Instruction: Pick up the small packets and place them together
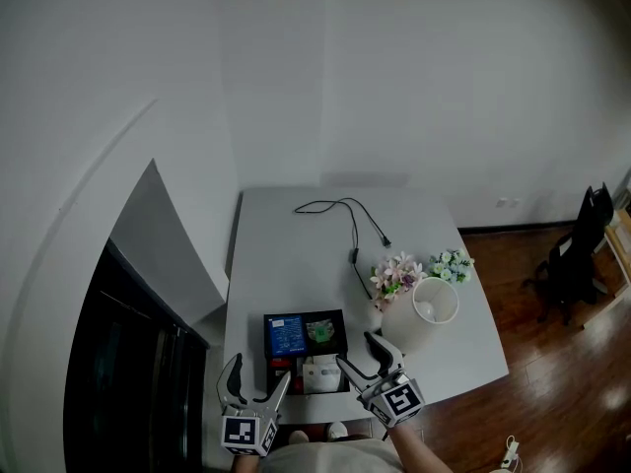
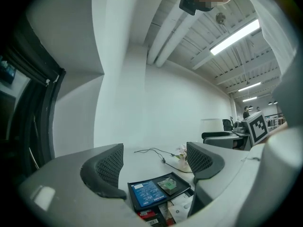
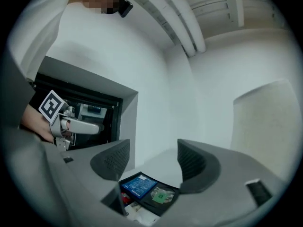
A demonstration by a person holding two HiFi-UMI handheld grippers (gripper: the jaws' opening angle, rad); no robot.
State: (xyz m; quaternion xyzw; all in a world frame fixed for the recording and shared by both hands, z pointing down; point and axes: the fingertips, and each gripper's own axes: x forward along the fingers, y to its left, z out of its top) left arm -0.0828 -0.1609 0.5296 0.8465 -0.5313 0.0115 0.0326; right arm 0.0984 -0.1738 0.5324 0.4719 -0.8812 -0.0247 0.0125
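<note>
Your right gripper [image 1: 357, 353] hangs at the near edge of the table [image 1: 296, 244] with its jaws spread wide and nothing between them. In its own view you just look through the gap down at the packets. Same deal with your left gripper [image 1: 258, 377]: jaws apart, empty, pointing level across the table beside the right one. The small packets are all bunched up right in front of you. A blue packet [image 1: 287, 335] and a green packet [image 1: 321, 332] lie side by side on the black tray [image 1: 340, 315], and a few white packets [image 1: 320, 372] plus a red packet [image 2: 147, 215] sit just at the tray's near side, some overlapping each other. My guess is the tray is the gathering spot, which is why everything's crowded there and not spread out. Off to the right, the flowers [image 1: 396, 274], the white cylinder-shaped container [image 1: 424, 313] and the black cable [image 1: 350, 215] stay well out of your way. With both tools open and level, you look set up either for another pick or to call it done; I can't spot any stray packet elsewhere.
</note>
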